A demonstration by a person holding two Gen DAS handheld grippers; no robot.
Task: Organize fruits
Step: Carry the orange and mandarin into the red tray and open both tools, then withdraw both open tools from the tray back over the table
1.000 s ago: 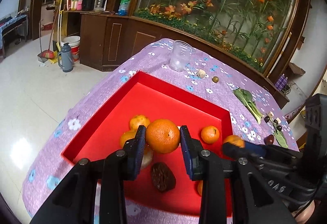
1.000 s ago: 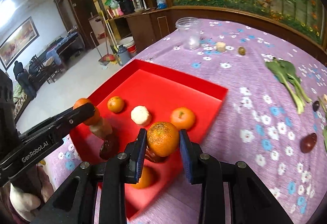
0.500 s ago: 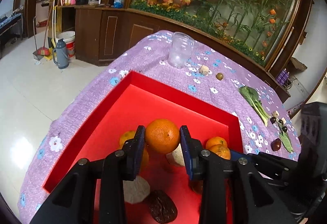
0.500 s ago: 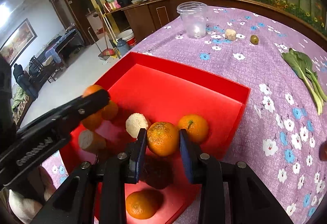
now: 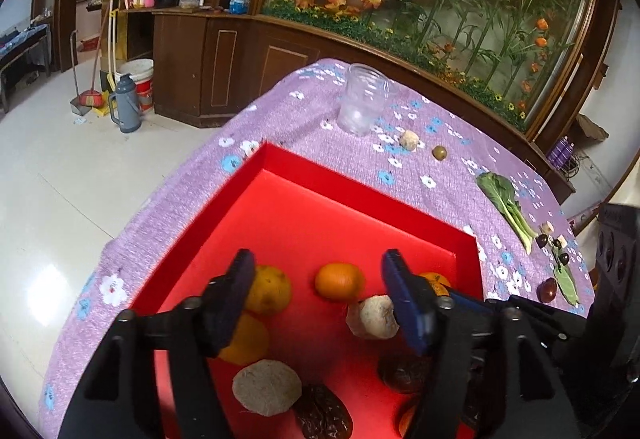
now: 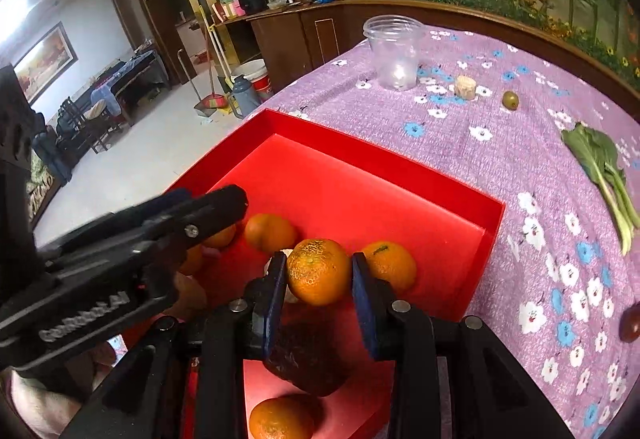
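Step in hand: depositing oranges into the red tray [image 5: 288, 167] on the desk [image 6: 500, 159].

Left gripper [image 5: 320, 289]: released; its jaws have just been opening and stand apart with nothing pressed between them. An orange [image 5: 339, 281] lies on the tray floor in the gap beyond the pads, apart from both.

Right gripper [image 6: 319, 281]: clenched on a second orange [image 6: 318, 271], held over the near right part of the tray, just beside another orange [image 6: 390, 265] that sits near the right wall.

Judgement: next move for the right side is to let go, then lift clear; the left should back away without nudging the loose fruit.

Room: the far half of the tray is bare; the near half is crowded with oranges, pale lumps and dark dried fruit [image 6: 308, 359]. The two grippers sit close together, so withdrawal paths are tight. Beyond the tray, a plastic cup [image 5: 365, 103] and leafy greens [image 6: 600, 167] stand well apart
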